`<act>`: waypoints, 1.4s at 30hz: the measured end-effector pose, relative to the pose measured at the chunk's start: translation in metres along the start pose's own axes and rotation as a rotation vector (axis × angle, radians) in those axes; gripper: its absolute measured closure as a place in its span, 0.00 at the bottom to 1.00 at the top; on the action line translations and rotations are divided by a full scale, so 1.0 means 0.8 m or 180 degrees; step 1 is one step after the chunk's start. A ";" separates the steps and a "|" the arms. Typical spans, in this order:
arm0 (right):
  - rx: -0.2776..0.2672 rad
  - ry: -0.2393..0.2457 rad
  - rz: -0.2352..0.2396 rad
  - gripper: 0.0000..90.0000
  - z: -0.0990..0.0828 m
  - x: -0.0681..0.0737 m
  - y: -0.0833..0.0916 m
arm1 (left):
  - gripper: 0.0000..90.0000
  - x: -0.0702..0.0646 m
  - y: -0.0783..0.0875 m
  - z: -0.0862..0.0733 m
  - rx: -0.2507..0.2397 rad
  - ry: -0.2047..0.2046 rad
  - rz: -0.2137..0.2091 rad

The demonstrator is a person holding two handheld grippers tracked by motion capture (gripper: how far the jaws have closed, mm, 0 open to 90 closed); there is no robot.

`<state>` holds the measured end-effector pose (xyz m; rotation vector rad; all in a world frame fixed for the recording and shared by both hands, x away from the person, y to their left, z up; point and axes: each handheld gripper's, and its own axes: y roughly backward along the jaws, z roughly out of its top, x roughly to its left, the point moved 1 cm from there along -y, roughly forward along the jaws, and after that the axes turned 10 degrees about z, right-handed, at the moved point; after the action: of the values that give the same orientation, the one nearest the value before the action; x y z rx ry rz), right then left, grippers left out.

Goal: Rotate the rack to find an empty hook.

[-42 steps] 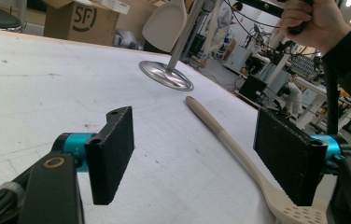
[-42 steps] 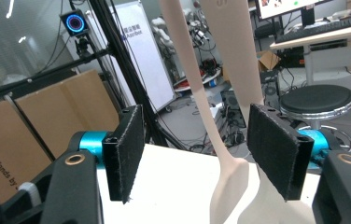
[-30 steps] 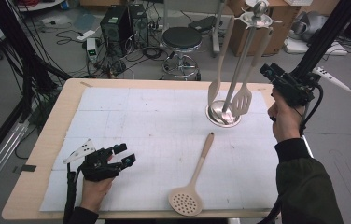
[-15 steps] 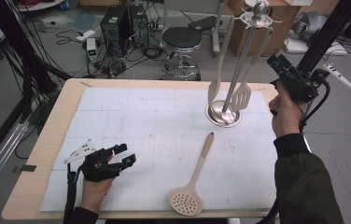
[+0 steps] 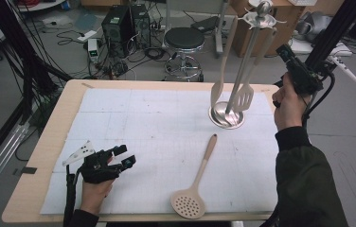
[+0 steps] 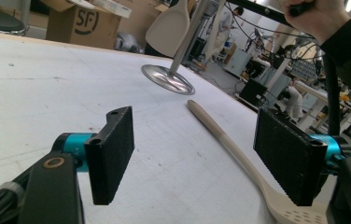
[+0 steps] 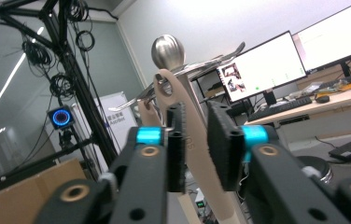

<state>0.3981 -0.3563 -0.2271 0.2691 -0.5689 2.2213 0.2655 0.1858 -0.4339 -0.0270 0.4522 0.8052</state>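
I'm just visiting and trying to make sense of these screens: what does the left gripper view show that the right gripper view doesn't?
Left gripper view alone: the white table top, the stand's round steel base, and a slotted spoon lying flat, seen between the left hand-held gripper and its wide-open jaws.

Right gripper view alone: the stand's ball top, two lit monitors, and the right hand-held gripper with its jaws close around a hanging utensil's handle, small gaps visible.

Both: the steel utensil stand with pale utensils hanging from it.
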 end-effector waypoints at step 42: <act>-0.0013 0.0023 0.0135 1.00 0.028 0.010 -0.039 | 0.33 0.002 0.003 -0.001 0.0000 0.0006 0.0007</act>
<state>0.4171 -0.3441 -0.1951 0.2487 -0.5800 2.2607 0.2644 0.1878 -0.4350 -0.0272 0.4539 0.8075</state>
